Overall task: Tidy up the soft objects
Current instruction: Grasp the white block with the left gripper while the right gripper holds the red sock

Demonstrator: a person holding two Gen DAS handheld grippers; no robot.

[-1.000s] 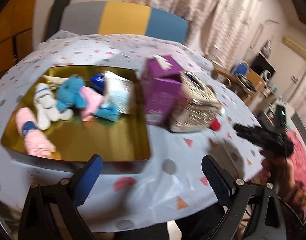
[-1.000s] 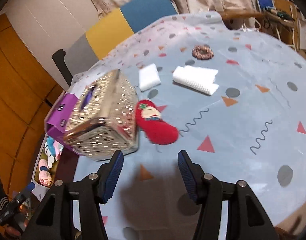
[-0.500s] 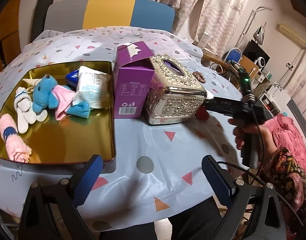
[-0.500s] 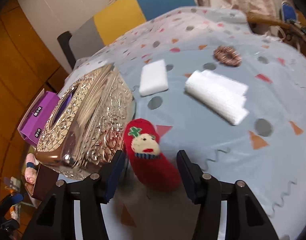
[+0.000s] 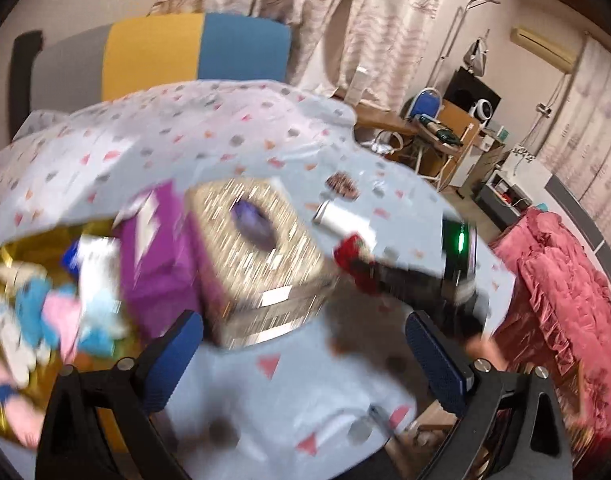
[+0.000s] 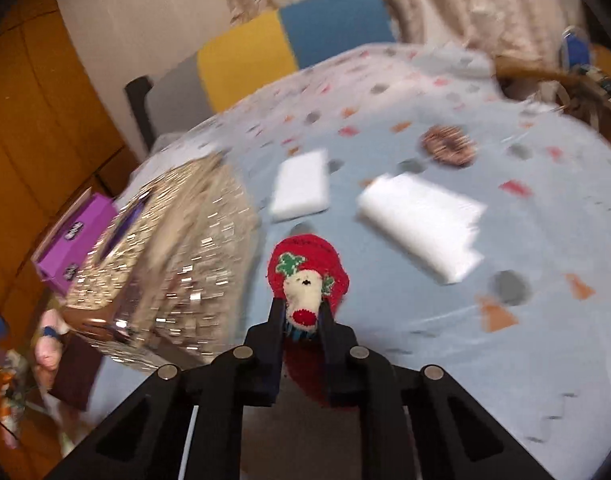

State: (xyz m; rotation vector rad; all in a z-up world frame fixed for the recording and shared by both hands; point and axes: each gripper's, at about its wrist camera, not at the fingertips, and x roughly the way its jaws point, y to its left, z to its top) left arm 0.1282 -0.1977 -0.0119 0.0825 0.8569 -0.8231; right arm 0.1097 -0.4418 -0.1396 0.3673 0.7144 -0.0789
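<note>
The right gripper (image 6: 303,312) has just been closing and now pinches the red knitted toy (image 6: 307,276) between its jaws, just right of the silver tissue box (image 6: 165,264), while the left gripper (image 5: 305,356) hangs wide apart.

I see the table (image 6: 485,364) under a pale blue cloth dotted with grey spots and orange and pink triangles; on it stands an ornate silver tissue box (image 6: 177,264), with a purple carton (image 6: 75,240) just beside it on the far side; past that, in my left view, a gold tray (image 5: 5,252) lies on the cloth, blurred; a white pad (image 6: 301,186) and a folded white towel (image 6: 421,228) lie apart from each other in the open middle; a brown ring-shaped piece (image 6: 449,146) lies farther back; the red knitted toy (image 6: 307,276) rests beside the silver box.
</note>
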